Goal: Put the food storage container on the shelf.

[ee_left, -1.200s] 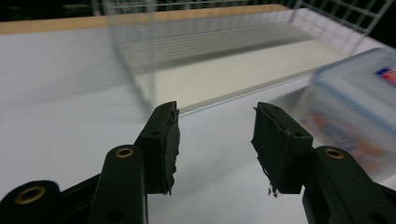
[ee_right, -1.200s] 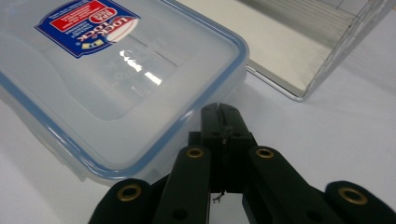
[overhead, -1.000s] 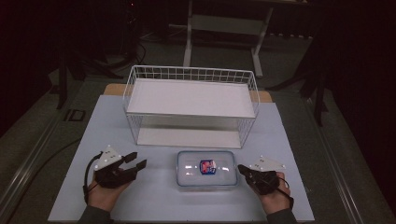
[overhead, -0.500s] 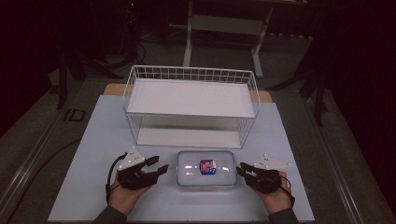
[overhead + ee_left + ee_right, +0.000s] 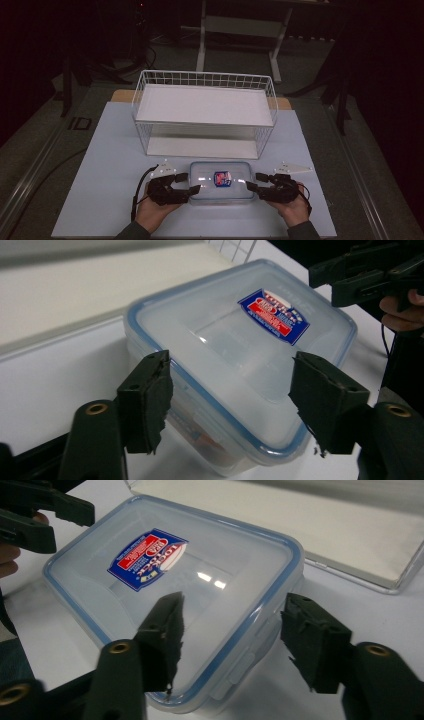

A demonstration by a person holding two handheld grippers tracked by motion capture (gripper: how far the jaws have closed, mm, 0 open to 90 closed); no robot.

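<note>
A clear plastic box [image 5: 210, 187] with a blue-rimmed lid and a red-and-blue label lies near the table's front edge. My left gripper [image 5: 192, 182] is at its left end and my right gripper [image 5: 252, 180] at its right end. Both have just been opening. In the left gripper view the left gripper [image 5: 232, 395] stands open astride one end of the box [image 5: 235, 340], pads off its sides. In the right gripper view the right gripper [image 5: 232, 635] straddles the other end of the box [image 5: 200, 570] in the same way, with its pads apart from the walls.
A white wire rack [image 5: 202, 107] with two shelf levels stands right behind the box. The pale table mat [image 5: 100, 165] stretches to both sides. Dark floor and a metal frame lie beyond the table's far edge.
My left gripper has moved right, up to the box's left end. Both grippers' jaws have spread apart from shut. The right hand has stayed in place.
</note>
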